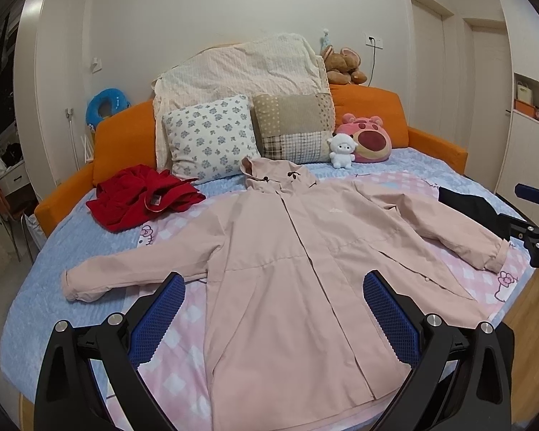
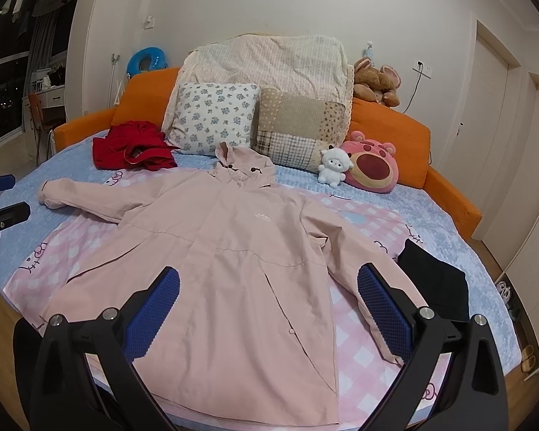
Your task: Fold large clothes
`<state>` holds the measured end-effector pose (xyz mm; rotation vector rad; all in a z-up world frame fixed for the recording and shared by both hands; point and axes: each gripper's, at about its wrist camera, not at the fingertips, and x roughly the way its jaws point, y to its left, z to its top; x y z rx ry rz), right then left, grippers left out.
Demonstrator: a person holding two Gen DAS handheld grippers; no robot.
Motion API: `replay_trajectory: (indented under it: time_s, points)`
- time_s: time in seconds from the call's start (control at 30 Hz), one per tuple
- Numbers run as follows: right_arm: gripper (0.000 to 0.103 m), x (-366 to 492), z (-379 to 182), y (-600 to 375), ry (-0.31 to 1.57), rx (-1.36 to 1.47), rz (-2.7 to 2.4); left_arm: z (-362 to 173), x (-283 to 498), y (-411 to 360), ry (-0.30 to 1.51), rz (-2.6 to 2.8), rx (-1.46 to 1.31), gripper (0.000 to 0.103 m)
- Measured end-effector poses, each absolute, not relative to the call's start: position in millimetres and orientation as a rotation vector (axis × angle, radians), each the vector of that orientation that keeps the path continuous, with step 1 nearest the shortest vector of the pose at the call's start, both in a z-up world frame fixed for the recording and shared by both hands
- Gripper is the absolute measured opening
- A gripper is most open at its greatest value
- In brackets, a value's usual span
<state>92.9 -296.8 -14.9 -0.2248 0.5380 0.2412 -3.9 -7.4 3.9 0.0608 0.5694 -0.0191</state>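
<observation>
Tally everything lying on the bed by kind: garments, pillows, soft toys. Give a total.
Garments: 3 (pink jacket, red garment, black garment)
Pillows: 2 (floral pillow, patchwork pillow)
Soft toys: 2 (white lamb, pink bear cushion)
Total: 7

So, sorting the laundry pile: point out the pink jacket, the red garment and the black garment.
pink jacket (image 1: 287,251): left wrist view, chest panel.
red garment (image 1: 140,197): left wrist view, crumpled middle.
black garment (image 2: 434,280): right wrist view, top face.
</observation>
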Motion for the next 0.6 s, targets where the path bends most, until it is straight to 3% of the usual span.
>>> replay_trajectory:
  time_s: [0.6]
  points:
    - [0.098, 89.7, -13.6, -292.1, 0.524, -0.219, 0.238, 4.7, -7.6, -9.8, 0.561, -0.021, 0.063, 0.101]
